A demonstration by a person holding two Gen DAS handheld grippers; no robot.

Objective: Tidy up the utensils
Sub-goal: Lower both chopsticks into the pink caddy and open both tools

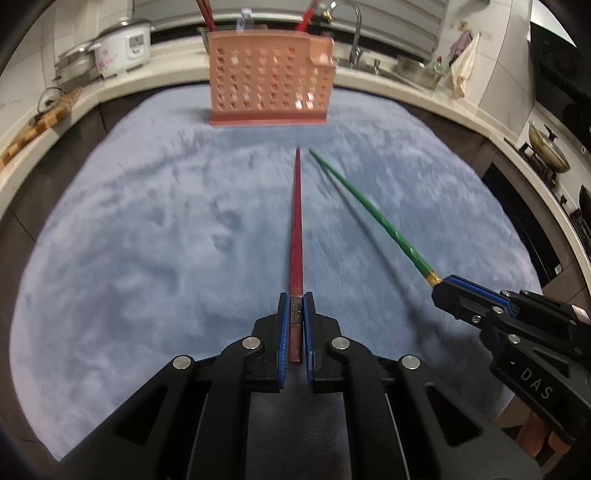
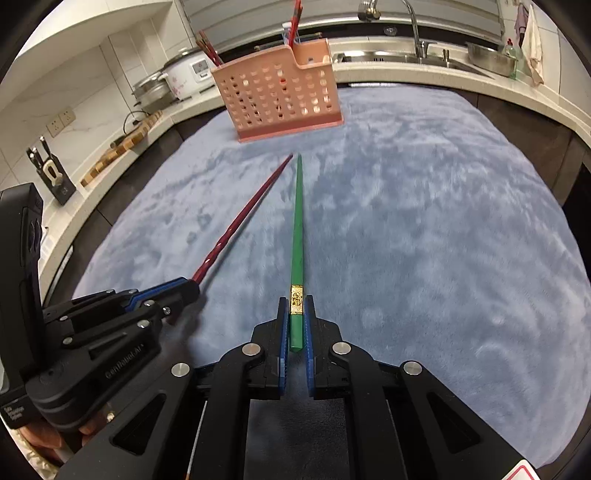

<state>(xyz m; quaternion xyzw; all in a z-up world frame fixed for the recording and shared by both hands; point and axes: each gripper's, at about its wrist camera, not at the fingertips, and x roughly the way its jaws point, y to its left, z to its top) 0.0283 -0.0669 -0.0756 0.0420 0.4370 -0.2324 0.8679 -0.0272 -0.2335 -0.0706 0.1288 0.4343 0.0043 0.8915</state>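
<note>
A red chopstick [image 1: 296,221] points straight ahead over the blue-grey mat [image 1: 147,240], its thick end clamped between the blue pads of my left gripper [image 1: 296,306], which is shut on it. My right gripper [image 2: 296,308] is shut on a green chopstick [image 2: 297,229] with a gold band. Each view shows the other tool from the side: the right gripper [image 1: 441,286] with the green chopstick [image 1: 369,208], the left gripper [image 2: 192,286] with the red chopstick [image 2: 243,221]. Both tips point toward a pink perforated utensil holder [image 1: 271,79] [image 2: 280,92], which has red chopsticks standing in it.
Around the mat runs a light counter [image 1: 369,79]. It carries a rice cooker [image 1: 123,44], a wooden cutting board [image 2: 122,147], a knife block [image 2: 55,177] and a sink with a faucet [image 2: 412,26]. A stove with a pan [image 1: 546,147] is at the right.
</note>
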